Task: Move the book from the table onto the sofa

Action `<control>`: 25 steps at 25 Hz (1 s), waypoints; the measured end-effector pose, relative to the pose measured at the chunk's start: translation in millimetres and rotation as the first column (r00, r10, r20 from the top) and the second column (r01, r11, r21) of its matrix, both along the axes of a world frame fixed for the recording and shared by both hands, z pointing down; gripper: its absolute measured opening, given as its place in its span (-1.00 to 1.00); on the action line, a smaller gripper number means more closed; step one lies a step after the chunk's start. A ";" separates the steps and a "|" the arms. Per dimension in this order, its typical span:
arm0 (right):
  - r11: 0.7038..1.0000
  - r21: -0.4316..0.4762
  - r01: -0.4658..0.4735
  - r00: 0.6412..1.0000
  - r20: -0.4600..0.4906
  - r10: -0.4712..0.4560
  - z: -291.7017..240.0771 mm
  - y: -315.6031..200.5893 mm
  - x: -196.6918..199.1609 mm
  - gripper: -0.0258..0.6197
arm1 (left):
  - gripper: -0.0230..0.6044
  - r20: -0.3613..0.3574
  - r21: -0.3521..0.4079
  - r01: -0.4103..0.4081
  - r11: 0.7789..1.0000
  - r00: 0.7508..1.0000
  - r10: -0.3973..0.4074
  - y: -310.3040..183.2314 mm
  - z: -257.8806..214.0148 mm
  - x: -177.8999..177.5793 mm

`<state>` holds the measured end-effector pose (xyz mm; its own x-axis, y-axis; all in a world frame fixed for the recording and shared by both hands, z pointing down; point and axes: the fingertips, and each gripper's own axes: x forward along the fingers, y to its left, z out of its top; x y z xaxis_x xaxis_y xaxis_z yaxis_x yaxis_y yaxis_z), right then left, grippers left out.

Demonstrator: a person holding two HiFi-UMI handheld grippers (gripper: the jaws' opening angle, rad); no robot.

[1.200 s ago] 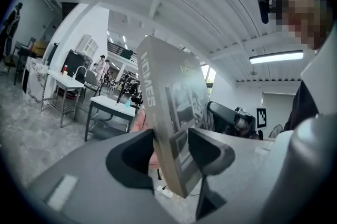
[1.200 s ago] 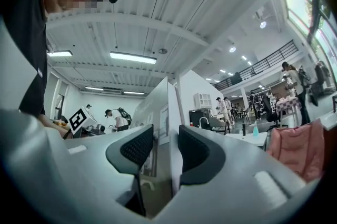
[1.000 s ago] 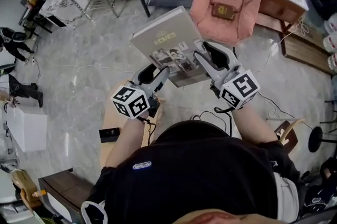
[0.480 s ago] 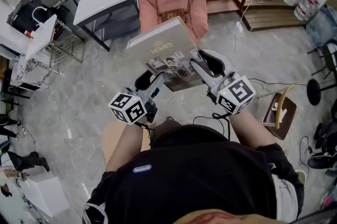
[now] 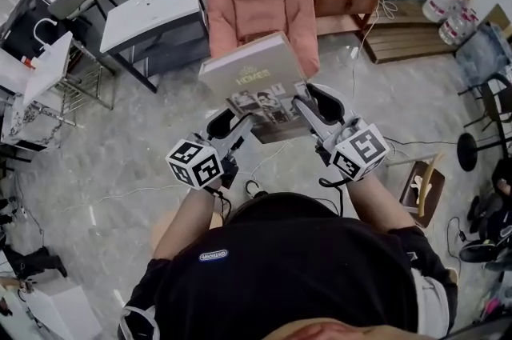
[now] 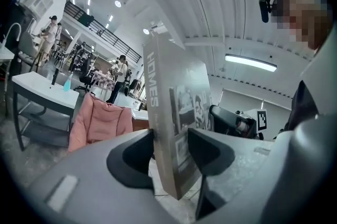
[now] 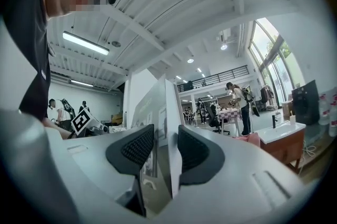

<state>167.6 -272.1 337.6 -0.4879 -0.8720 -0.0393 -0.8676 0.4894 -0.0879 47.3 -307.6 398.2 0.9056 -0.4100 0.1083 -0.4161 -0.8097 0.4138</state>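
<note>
Up in the air, the left hand-held gripper (image 5: pixel 242 125) and right hand-held gripper (image 5: pixel 306 104) each pinched the book (image 5: pixel 254 73), with the pink sofa (image 5: pixel 258 1) beyond them.

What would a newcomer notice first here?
The big book stands out first, held in mid-air at the centre of the head view. The left claw and the right claw each pinch its near edge. Just beyond it stands a pink sofa.
</note>
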 end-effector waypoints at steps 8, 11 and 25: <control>1.000 -0.019 0.015 1.000 0.016 -0.015 -21.7 -124.4 -45.7 -0.39 | -0.26 0.010 -0.039 0.008 0.999 1.000 -0.007 -115.7 -14.3 -44.4; 1.000 -0.021 0.006 1.000 0.019 -0.005 -18.2 -141.7 -50.9 -0.39 | -0.26 0.012 -0.039 0.005 0.999 1.000 -0.005 -133.9 -11.6 -49.9; 0.999 -0.024 0.025 0.999 0.047 -0.023 36.6 -180.7 -41.5 -0.40 | -0.26 0.037 -0.021 0.022 1.000 0.999 -0.022 -176.9 32.7 -45.2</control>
<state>126.1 -452.8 374.3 -0.5068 -0.8611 -0.0415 -0.8504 0.5072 -0.1399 2.0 -484.4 430.9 0.8917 -0.4271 0.1502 -0.4489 -0.7915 0.4148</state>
